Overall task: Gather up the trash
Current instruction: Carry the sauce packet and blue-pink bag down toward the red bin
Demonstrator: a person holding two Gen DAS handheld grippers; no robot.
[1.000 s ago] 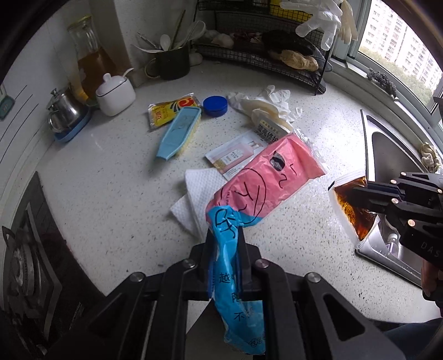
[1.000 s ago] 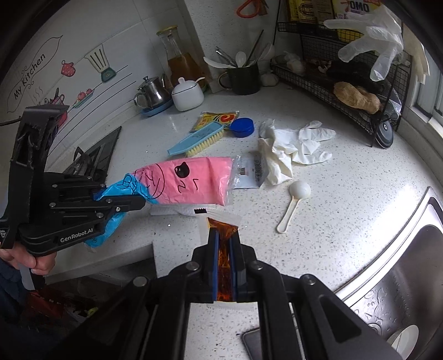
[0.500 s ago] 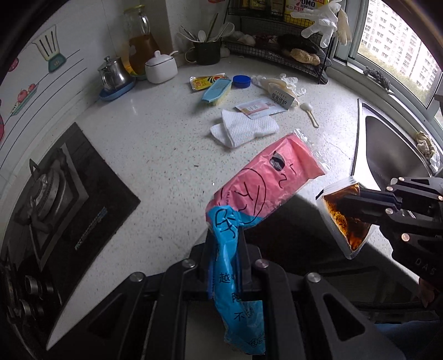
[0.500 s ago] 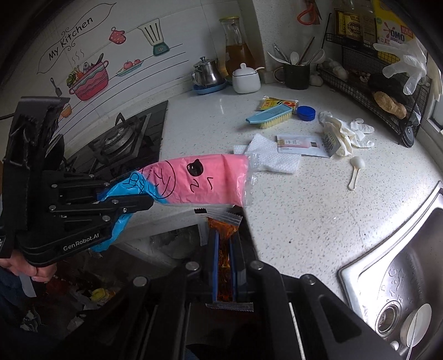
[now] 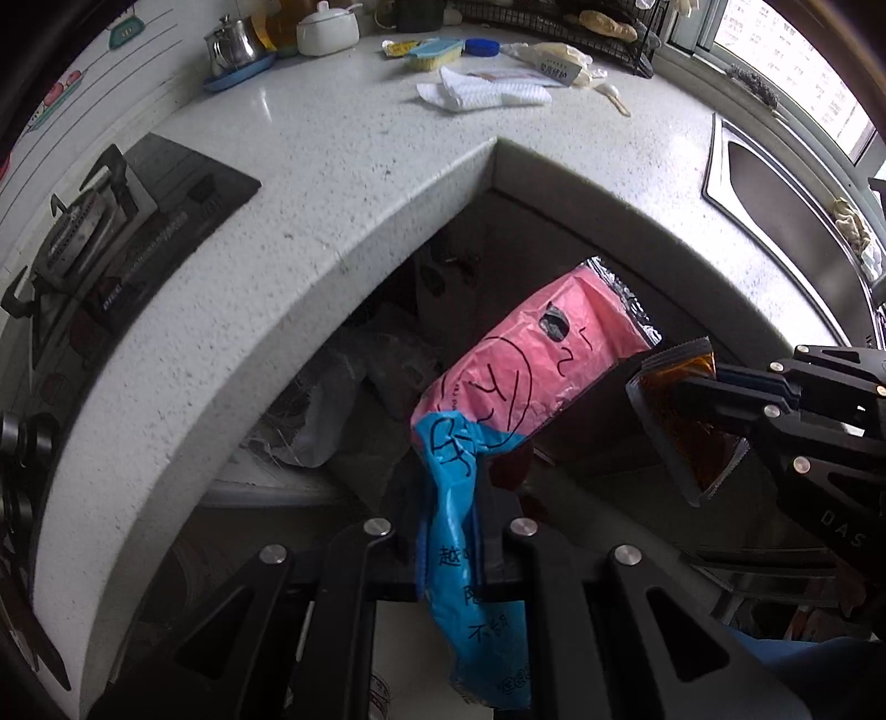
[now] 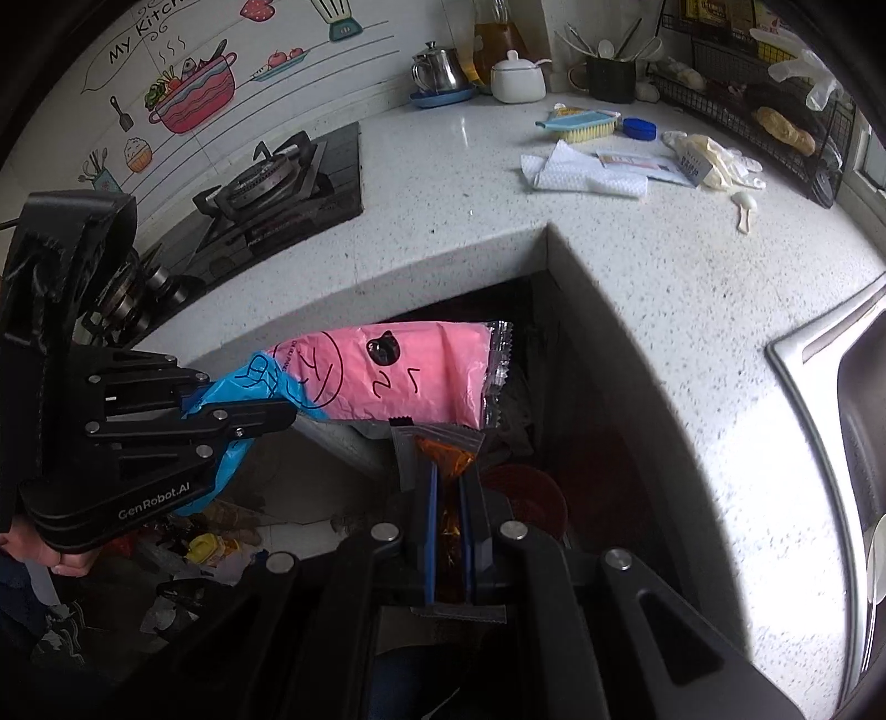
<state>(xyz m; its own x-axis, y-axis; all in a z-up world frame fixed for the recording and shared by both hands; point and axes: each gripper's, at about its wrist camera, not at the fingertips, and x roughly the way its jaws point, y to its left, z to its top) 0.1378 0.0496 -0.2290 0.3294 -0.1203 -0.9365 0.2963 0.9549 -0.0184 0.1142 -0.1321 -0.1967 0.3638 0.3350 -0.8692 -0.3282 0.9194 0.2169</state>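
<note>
Hand-held gripper, left (image 5: 451, 498): jaws clamped on the blue end of a pink-and-blue snack wrapper (image 5: 531, 382), which juts forward past the inner corner of the bench (image 5: 343, 166) and over the dark recess below. Hand-held gripper, right (image 6: 449, 487): jaws closed flat on an orange-brown sauce sachet (image 6: 443, 451), its serrated top edge showing just above the pads; the same sachet is seen side-on in the left view, just beside the wrapper's foil end. Both items are held off the bench, above the floor, where a heap of discarded packets (image 6: 216, 545) is visible under the left gripper; a reddish round container (image 6: 526, 498) sits below the right one, its use not determinable. Progress is judged as partial: two pieces collected and carried to the disposal spot, not yet released. Remaining on the bench: a white paper towel (image 6: 581, 171), a printed leaflet (image 6: 637, 162), crumpled disposable gloves (image 6: 714, 160), a white plastic spoon (image 6: 745, 207), a yellow packet (image 5: 396, 49) and a blue lid (image 6: 639, 128). Whether the blue scrubbing brush (image 6: 581, 123) counts as trash cannot be told.
</note>
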